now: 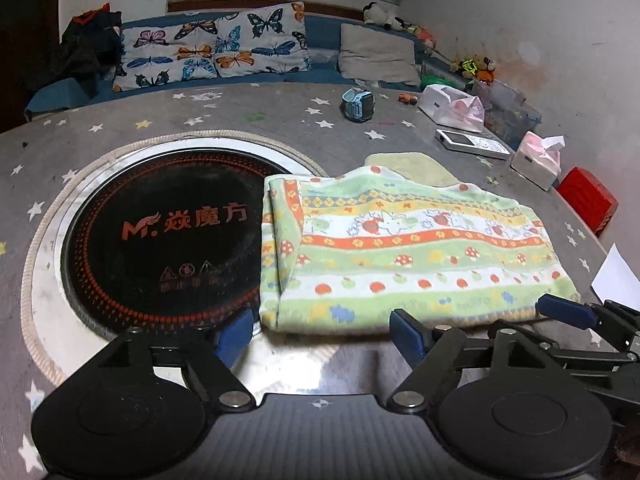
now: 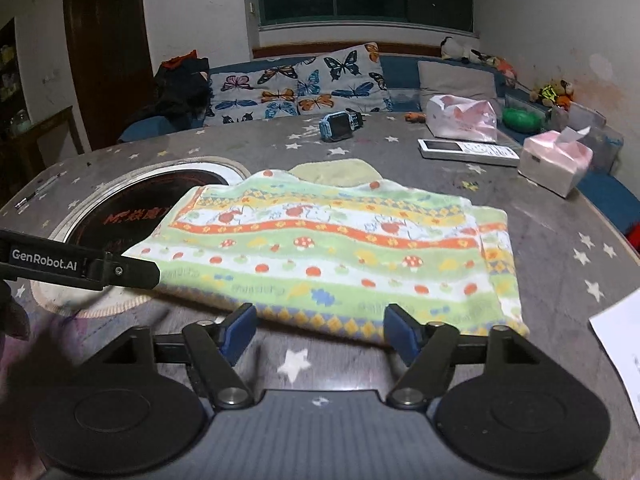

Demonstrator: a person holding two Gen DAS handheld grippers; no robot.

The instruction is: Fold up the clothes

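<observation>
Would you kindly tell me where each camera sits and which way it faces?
Left wrist: on the left gripper, angled down at the striped, mushroom-patterned folded towel's left end and round black cooktop; own open blue-padded fingers show, plus the right gripper.
Right wrist: on the right gripper, facing the towel's near edge; own open fingers show, plus the left gripper's black finger.
Shared: towel, cooktop, grey star-printed tablecloth, butterfly cushion.
</observation>
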